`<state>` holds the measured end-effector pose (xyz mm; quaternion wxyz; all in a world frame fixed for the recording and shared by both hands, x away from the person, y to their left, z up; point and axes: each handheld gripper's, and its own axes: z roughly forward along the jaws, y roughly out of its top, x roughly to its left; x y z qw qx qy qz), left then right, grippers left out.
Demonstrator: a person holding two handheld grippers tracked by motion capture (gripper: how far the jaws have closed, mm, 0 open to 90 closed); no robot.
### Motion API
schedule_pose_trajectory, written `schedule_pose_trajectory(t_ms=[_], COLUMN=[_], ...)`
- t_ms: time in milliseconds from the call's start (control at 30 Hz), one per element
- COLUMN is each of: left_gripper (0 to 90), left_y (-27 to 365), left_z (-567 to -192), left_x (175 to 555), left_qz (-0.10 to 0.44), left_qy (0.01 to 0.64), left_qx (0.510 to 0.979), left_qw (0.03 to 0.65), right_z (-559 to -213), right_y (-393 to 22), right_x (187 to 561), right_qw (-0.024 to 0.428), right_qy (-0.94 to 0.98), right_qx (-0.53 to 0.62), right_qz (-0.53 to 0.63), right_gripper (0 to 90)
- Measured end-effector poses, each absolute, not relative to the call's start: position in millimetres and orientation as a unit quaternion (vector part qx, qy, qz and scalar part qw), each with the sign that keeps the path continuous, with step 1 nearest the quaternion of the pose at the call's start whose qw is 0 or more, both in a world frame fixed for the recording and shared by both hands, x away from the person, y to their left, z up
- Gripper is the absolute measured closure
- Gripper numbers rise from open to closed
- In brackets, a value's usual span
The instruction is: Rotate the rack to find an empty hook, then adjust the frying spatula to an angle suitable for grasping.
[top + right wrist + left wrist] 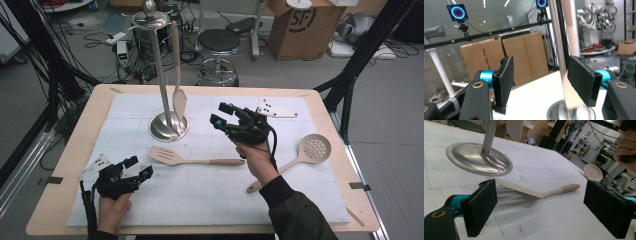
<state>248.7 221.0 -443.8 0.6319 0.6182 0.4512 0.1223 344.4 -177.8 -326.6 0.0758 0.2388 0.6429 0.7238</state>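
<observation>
Right tool (223, 114) wide, holds nothing, mid frame | near stand (169, 126) | risk: knocks hanging spoon (178, 100) off | left tool (138, 167) wide, lower left

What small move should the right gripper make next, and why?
Probably lower the right gripper toward the slotted spatula lying flat on the mat. Its jaws are open and empty, one utensil already hangs on the metal stand, and the spatula's handle lies just below that hand.
</observation>
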Motion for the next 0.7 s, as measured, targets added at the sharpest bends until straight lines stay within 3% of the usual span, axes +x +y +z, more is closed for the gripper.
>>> schedule_pose_trajectory(t_ms=[267, 333, 700], left_gripper=[14.3, 14.3, 14.2], left_y=[218, 216, 209], left_z=[-444, -444, -444], left_x=[252, 253, 260], left_qz=[0.118, 0.119, 0.114], left_qy=[0.445, 0.443, 0.437], left_qx=[0.623, 0.624, 0.629], left_qw=[0.633, 0.632, 0.632], right_z=[-356, -362, -377], right_y=[-203, -210, -232], right_x=[341, 343, 336], right_qw=[0.082, 0.079, 0.096], right_qy=[0.645, 0.652, 0.649], right_qx=[0.273, 0.294, 0.316], right_qz=[0.709, 0.695, 0.685], right_gripper=[36.6, 32.2, 33.8])
